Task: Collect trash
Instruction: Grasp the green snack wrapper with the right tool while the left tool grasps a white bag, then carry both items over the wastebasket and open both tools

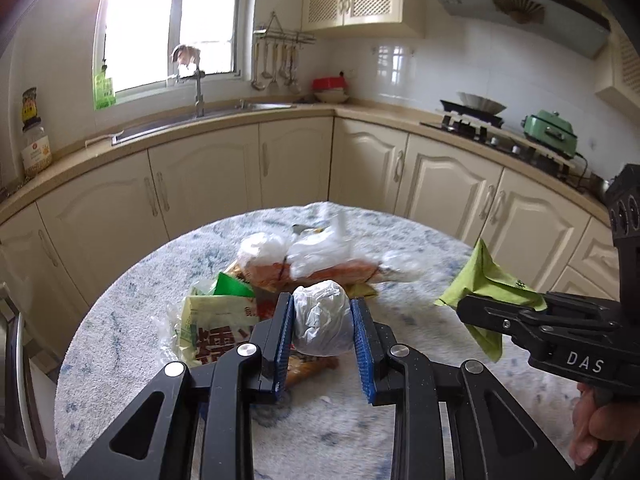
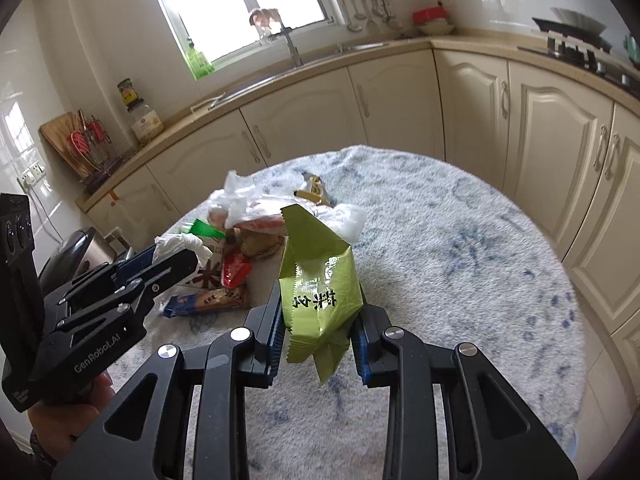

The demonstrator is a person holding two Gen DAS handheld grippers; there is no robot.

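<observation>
A round bench (image 1: pixel 120 300) covered in a fluffy white cloth with blue flecks fills the middle of both views, with cream kitchen cabinets (image 1: pixel 296 160) curving behind it. On the counter above them sit a steel sink (image 1: pixel 208 116) under the window and a clear jar (image 1: pixel 36 148) with pale contents and a yellow label, its lid on.

The trash lies in a loose heap (image 1: pixel 280 268) on the far middle part of the bench. Its biggest piece is a crumpled clear plastic bag (image 1: pixel 316 252) lying over an orange pack; what else the bag holds cannot be made out. To the heap's left lies a pale green and yellow carton-like wrapper (image 1: pixel 216 320) with large red characters, and a bright green piece (image 1: pixel 232 286) pokes up behind it. In the right wrist view a red wrapper (image 2: pixel 234 270) and a blue and brown snack wrapper (image 2: pixel 200 302) lie at the heap's near edge, and a small brown-and-gold wrapper (image 2: pixel 314 190) sits at its far side.

The right tongs (image 2: pixel 320 320) are clamped on a torn-open olive-green snack pouch (image 2: pixel 316 276) with dark characters, which stands upright between the blue pads, lifted clear of the bench; its opened mouth faces up and its inside is not visible.

The left tongs (image 1: pixel 322 326) are clamped on a balled-up white plastic bag (image 1: pixel 320 320), both blue pads pressing its sides, held above the near edge of the heap. A hand (image 2: pixel 64 412) grips the handle of the left tool.
</observation>
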